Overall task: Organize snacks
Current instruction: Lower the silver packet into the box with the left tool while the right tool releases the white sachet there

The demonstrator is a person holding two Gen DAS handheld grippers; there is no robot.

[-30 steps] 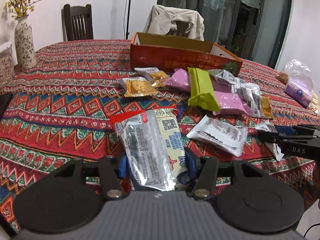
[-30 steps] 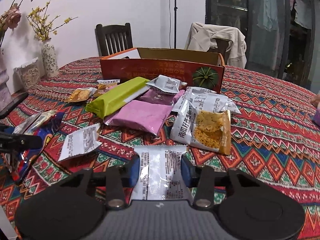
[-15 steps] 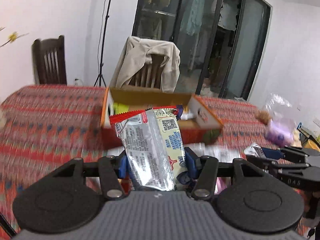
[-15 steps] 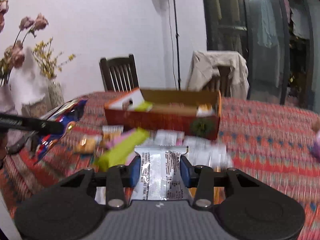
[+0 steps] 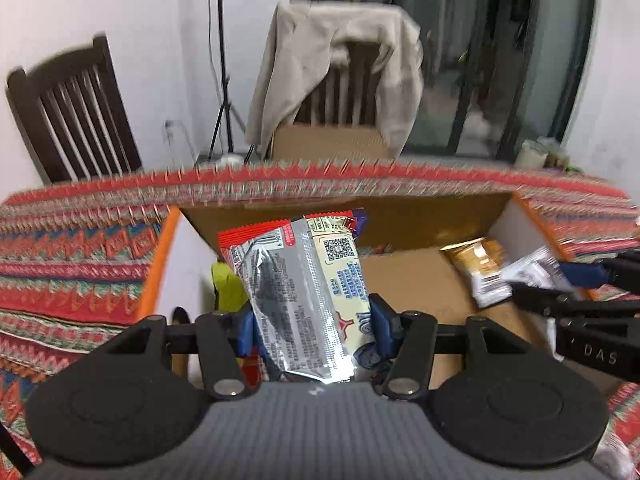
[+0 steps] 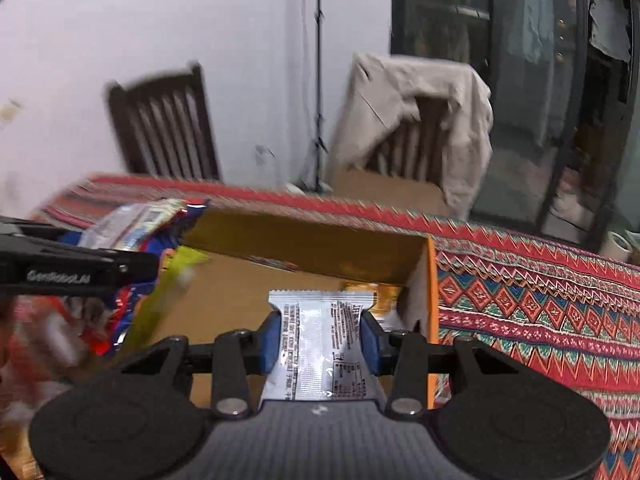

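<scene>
Before you, largest first: the table under its red patterned cloth (image 5: 72, 264), which fills the width of both views and carries everything else. On it stands the open cardboard box (image 5: 420, 280), brown inside with orange-edged walls, directly below both of your grippers. Behind the table stand a dark wooden chair (image 5: 76, 116) on the left and a second chair draped with a beige jacket (image 5: 332, 68) in the middle, with a thin black stand between them and dark glass doors to the right. Inside the box, at its left end, lies a yellow-green packet (image 5: 226, 284), partly hidden; at its right end lies a golden packet (image 5: 478, 254). Your left gripper (image 5: 312, 322) has its blue pads pressed on either side of a silver and cream snack packet (image 5: 304, 292) with a red top edge, held upright over the left half of the box. Your right gripper (image 6: 320, 346) has its pads clamped on a small silver-white sachet (image 6: 320, 336), held above the box floor near the right wall, with the golden packet just beyond it. Each gripper shows at the edge of the other's view, blurred.
</scene>
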